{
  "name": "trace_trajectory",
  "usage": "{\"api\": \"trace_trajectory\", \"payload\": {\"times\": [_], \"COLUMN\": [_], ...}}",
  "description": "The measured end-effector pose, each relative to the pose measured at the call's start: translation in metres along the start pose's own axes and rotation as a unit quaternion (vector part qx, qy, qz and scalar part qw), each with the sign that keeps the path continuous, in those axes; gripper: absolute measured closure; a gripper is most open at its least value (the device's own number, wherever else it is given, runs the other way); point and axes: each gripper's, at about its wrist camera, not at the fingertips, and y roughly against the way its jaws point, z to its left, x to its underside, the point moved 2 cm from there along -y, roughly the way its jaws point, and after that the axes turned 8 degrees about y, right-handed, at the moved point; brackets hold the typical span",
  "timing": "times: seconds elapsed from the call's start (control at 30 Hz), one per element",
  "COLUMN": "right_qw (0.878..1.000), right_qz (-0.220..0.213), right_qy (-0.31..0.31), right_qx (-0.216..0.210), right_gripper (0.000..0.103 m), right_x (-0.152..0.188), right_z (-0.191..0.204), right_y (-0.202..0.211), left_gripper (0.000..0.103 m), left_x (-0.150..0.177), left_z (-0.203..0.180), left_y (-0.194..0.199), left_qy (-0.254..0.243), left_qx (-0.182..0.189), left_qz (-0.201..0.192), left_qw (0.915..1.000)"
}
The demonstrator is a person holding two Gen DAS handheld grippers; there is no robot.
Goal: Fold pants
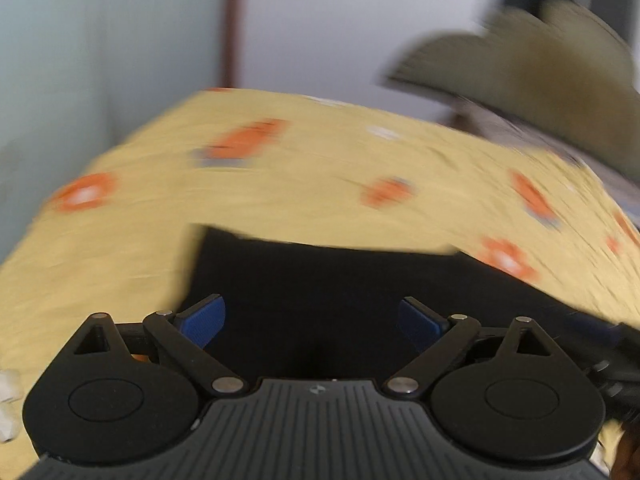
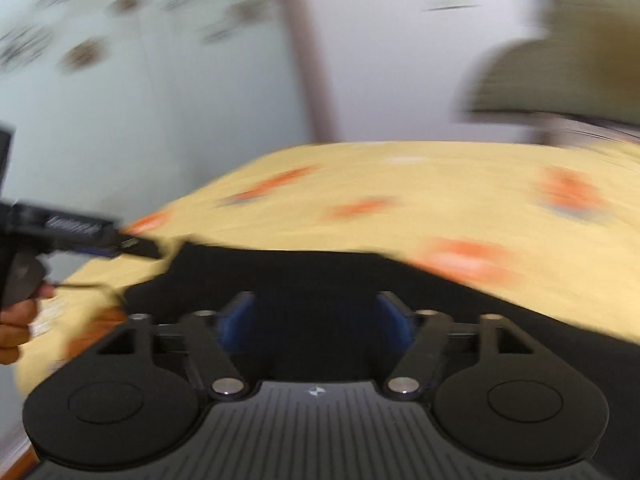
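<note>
Black pants (image 1: 320,280) lie flat on the bed's yellow sheet with orange flowers (image 1: 280,184), right in front of both cameras. The left gripper (image 1: 312,322) and the right gripper (image 2: 316,320) each stand spread wide over the dark cloth, grasping nothing.

wall (image 1: 80,60) hems bedspread (image 1: 280,200) (blurred, seemingly bare beyond).

Pale walls (image 1: 320,20) behind a yellow flowered bedsheet (image 1: 320,184).
</note>
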Motion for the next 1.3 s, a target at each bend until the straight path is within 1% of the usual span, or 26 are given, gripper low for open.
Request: {"api": "trace_trajectory", "payload": {"times": [0.07, 0.1, 0.13, 0.2, 0.23, 0.27, 0.3, 0.33, 0.37, 0.4, 0.43, 0.5, 0.53, 0.6, 0.67, 0.73, 0.9, 1.07, 1.17, 1.2, 1.23, 1.27, 1.3], "right_qw": [0.996, 0.99, 0.985, 0.971, 0.966, 0.961, 0.956, 0.946, 0.933, 0.923, 0.915, 0.905, 0.902, 0.899, 0.891, 0.888, 0.881, 0.869, 0.86, 0.855, 0.85, 0.847, 0.845], "right_qz": [0.005, 0.005, -0.001, -0.018, -0.026, -0.032, -0.026, -0.008, -0.006, -0.027, -0.053, -0.09, -0.094, -0.086, -0.089, -0.1, -0.12, -0.147, -0.159, -0.16, -0.158, -0.155, -0.153], "right_qy": [-0.05, -0.078, -0.108, -0.171, -0.193, -0.212, -0.228, -0.242, -0.249, -0.253, -0.262, -0.291, -0.306, -0.33, -0.351, -0.364, -0.366, -0.387, -0.399, -0.404, -0.408, -0.412, -0.417], "right_qx": [0.08, 0.114, 0.138, 0.165, 0.172, 0.174, 0.183, 0.214, 0.259, 0.29, 0.302, 0.296, 0.289, 0.276, 0.275, 0.263, 0.274, 0.27, 0.275, 0.284, 0.293, 0.299, 0.297], "right_gripper": [0.033, 0.033, 0.032, 0.03, 0.022, 0.018, 0.017, 0.017, 0.017, 0.017, 0.017, 0.017, 0.017, 0.017, 0.017, 0.017, 0.017, 0.016, 0.019, 0.029, 0.045, 0.052, 0.069], "right_x": [0.025, 0.039, 0.052, 0.077, 0.087, 0.097, 0.107, 0.115, 0.12, 0.127, 0.13, 0.139, 0.145, 0.154, 0.16, 0.164, 0.168, 0.17, 0.171, 0.172, 0.173, 0.174, 0.176], "right_z": [-0.048, -0.07, -0.092, -0.128, -0.143, -0.157, -0.173, -0.184, -0.19, -0.193, -0.196, -0.205, -0.21, -0.224, -0.232, -0.235, -0.246, -0.258, -0.262, -0.264, -0.265, -0.267, -0.27], "right_y": [0.045, 0.067, 0.089, 0.118, 0.13, 0.137, 0.141, 0.144, 0.152, 0.163, 0.178, 0.202, 0.207, 0.214, 0.213, 0.207, 0.197, 0.194, 0.195, 0.196, 0.196, 0.196, 0.195], "left_gripper": [0.008, 0.008, 0.008, 0.008, 0.008, 0.008, 0.008, 0.008, 0.009, 0.009, 0.008, 0.008, 0.007, 0.007, 0.007, 0.007, 0.007, 0.002, 0.0, 0.0, 0.0, 0.0, 0.0], "left_x": [0.009, 0.014, 0.021, 0.032, 0.04, 0.048, 0.055, 0.063, 0.07, 0.076, 0.083, 0.095, 0.098, 0.108, 0.114, 0.121, 0.128, 0.129, 0.13, 0.13, 0.131, 0.131, 0.131], "left_z": [-0.045, -0.067, -0.09, -0.128, -0.147, -0.165, -0.179, -0.193, -0.206, -0.213, -0.223, -0.233, -0.237, -0.249, -0.256, -0.26, -0.258, -0.255, -0.253, -0.253, -0.252, -0.25, -0.249], "left_y": [-0.009, -0.012, -0.017, -0.026, -0.031, -0.037, -0.042, -0.048, -0.052, -0.058, -0.057, -0.05, -0.048, -0.049, -0.056, -0.061, -0.065, -0.071, -0.073, -0.074, -0.075, -0.076, -0.077], "left_qy": [-0.042, -0.06, -0.076, -0.099, -0.111, -0.122, -0.131, -0.142, -0.155, -0.166, -0.179, -0.202, -0.212, -0.236, -0.251, -0.256, -0.264, -0.256, -0.246, -0.243, -0.239, -0.233, -0.229], "left_qx": [0.036, 0.052, 0.067, 0.084, 0.091, 0.097, 0.099, 0.097, 0.093, 0.091, 0.089, 0.084, 0.081, 0.069, 0.063, 0.066, 0.064, 0.064, 0.067, 0.068, 0.071, 0.074, 0.077], "left_qz": [0.015, 0.021, 0.029, 0.04, 0.046, 0.052, 0.057, 0.063, 0.067, 0.063, 0.052, 0.024, 0.011, -0.005, 0.0, 0.008, 0.018, 0.02, 0.021, 0.02, 0.02, 0.019, 0.018], "left_qw": [0.9984, 0.9966, 0.9944, 0.9907, 0.9886, 0.9864, 0.9848, 0.983, 0.9813, 0.9799, 0.9785, 0.9754, 0.9738, 0.9693, 0.9659, 0.9644, 0.9621, 0.9645, 0.9667, 0.9675, 0.9683, 0.9694, 0.9703]}}
